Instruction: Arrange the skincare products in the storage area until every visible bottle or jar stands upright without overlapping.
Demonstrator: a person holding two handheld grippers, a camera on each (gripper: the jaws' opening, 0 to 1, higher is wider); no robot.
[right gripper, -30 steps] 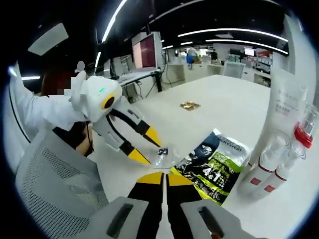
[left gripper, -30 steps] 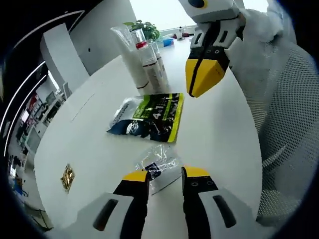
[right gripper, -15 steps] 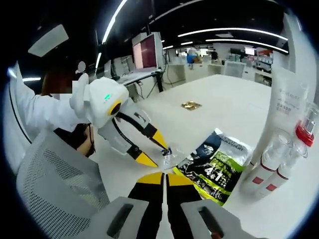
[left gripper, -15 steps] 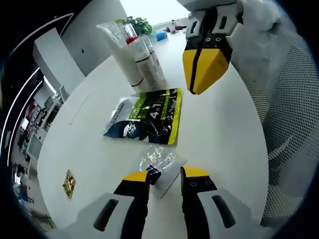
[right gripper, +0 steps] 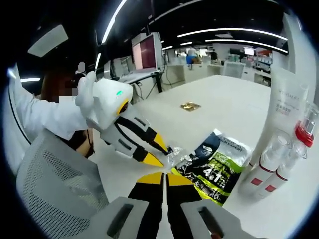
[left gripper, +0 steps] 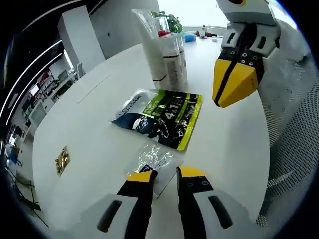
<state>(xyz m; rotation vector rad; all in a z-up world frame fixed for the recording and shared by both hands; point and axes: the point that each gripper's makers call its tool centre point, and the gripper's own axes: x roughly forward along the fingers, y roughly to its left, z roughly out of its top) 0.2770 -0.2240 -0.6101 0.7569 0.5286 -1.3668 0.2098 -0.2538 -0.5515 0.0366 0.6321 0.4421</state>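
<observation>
A small clear sachet with a dark label lies flat on the white table. My left gripper is open, and its yellow tips straddle the sachet's near edge. In the right gripper view the left gripper reaches in from the left to the sachet. A green and black pouch lies flat just beyond. Past it a white tube and clear spray bottles with red caps stand upright together. My right gripper is shut and empty, hovering above the table to the right of the pouch.
A small gold packet lies apart near the table's left side. A mesh chair stands at the table's edge by a person's white sleeve. The tube and bottles stand at the right in the right gripper view.
My left gripper has moved forward onto the clear sachet, so its tips now sit on either side of it. The right gripper has stayed shut in place.
</observation>
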